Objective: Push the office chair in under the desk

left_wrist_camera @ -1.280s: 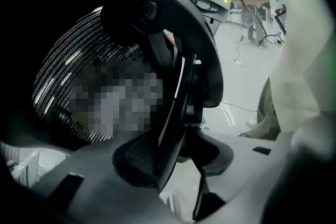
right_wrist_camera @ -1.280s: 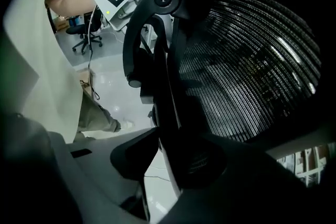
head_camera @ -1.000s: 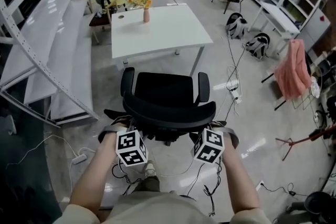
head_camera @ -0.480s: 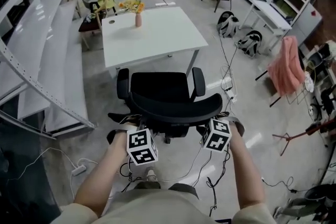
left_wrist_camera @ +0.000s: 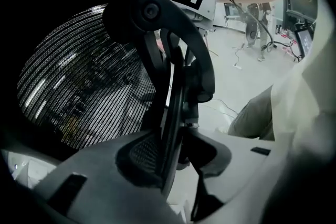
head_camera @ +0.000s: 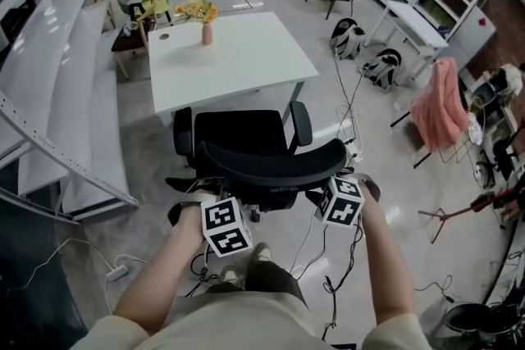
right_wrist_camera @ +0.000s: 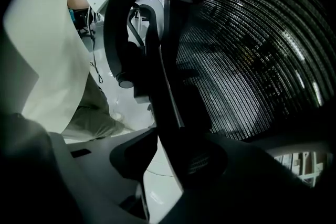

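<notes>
Straight ahead of us, the office chair (head_camera: 246, 135) stands with its seat turned toward the white surface (head_camera: 238, 53). The seat's front edge is just at the surface's near edge and not yet under it. Its curved backrest (head_camera: 275, 164) faces us and lies crosswise to the line of push.

We hold that backrest from behind at both ends. The left tongs (left_wrist_camera: 178, 157) are closed partway on the thin rim of the mesh at its left side. The right tongs (right_wrist_camera: 168, 160) grip the dark frame at its right side, with the jaws somewhat wider.

Neither hand is nearer — the chair lies between the tongs and the surface, so we judge that the coming move calls for a level shove forward. The chair appears to sit toward the surface's right half, so its right armrest (head_camera: 302, 123) would pass close to that corner.
</notes>
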The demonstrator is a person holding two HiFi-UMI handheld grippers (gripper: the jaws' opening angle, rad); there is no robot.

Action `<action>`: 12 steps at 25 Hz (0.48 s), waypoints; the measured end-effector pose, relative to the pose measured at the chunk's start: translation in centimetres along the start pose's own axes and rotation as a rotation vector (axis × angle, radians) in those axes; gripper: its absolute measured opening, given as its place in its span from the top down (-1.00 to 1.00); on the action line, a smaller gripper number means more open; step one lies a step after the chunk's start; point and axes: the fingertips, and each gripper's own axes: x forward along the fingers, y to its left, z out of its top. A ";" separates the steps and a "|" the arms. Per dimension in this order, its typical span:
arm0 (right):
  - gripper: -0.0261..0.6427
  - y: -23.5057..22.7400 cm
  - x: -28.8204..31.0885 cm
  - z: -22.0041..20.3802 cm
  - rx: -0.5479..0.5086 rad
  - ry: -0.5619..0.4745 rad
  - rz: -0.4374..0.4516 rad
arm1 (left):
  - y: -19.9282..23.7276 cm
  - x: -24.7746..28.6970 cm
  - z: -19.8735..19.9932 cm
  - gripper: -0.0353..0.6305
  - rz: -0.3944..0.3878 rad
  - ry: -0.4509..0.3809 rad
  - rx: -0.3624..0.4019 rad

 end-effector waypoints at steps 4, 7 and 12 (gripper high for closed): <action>0.50 -1.7 0.6 -0.1 -0.005 0.002 0.002 | 1.3 0.9 0.3 0.50 -0.015 0.001 -0.016; 0.50 -3.1 1.0 -0.2 -0.012 -0.006 -0.007 | 2.4 1.6 0.4 0.50 -0.015 0.006 -0.019; 0.50 -5.4 1.4 -0.2 -0.034 -0.025 -0.002 | 4.2 2.5 0.9 0.50 -0.015 0.012 -0.033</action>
